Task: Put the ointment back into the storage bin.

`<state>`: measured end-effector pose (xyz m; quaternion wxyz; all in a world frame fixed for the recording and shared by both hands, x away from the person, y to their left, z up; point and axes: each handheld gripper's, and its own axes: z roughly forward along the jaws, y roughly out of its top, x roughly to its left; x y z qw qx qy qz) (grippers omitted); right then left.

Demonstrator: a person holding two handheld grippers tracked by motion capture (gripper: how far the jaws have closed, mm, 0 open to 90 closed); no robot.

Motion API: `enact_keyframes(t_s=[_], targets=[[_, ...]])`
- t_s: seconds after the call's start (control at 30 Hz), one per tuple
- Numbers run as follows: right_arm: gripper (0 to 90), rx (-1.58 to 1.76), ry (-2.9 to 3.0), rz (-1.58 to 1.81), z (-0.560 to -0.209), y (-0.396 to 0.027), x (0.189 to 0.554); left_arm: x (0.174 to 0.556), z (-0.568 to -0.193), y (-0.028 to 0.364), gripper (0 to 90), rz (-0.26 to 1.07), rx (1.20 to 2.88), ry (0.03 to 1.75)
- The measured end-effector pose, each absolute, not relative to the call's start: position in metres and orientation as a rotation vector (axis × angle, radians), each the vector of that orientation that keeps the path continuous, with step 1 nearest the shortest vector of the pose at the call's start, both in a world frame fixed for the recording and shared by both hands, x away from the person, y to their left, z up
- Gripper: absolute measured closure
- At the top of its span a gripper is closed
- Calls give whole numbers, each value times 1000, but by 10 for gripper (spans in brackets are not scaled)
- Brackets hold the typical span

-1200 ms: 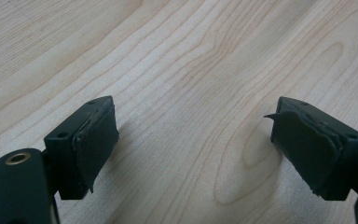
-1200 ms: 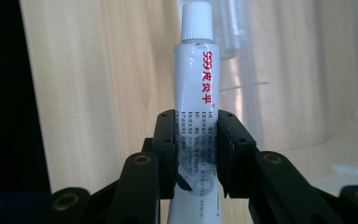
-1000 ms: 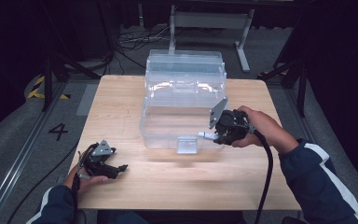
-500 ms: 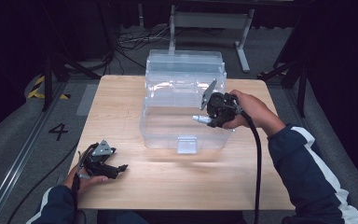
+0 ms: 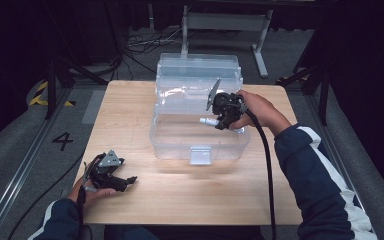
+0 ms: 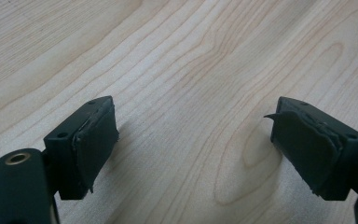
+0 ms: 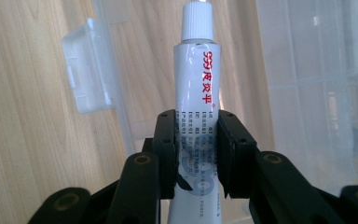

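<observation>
My work sits on a pale wooden table [image 5: 145, 105]; beyond its far edge I see tangled cables [image 5: 145, 42] on the grey floor, a metal stand [image 5: 225, 22], and a painted number four [image 5: 62, 141] at left

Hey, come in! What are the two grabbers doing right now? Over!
Right gripper shut on white tube, held over open clear box. Left gripper open, empty, low over table. Nothing in the way.
</observation>
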<state>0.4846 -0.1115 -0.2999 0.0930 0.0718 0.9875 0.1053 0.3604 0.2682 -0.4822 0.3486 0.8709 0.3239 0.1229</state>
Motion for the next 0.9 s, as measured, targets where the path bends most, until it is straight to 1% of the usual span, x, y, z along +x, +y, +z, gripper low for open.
enact_keyframes(t_s=[0.1,0.67,0.9], targets=[[721,216,2948,278,-313,-110,490,360,-482,268,148,319,2256,840],[720,265,3028,202,-364,-121,505,360,-482,268,148,319,2256,840],[720,262,3063,186,-377,-124,505,360,-482,268,148,319,2255,841]])
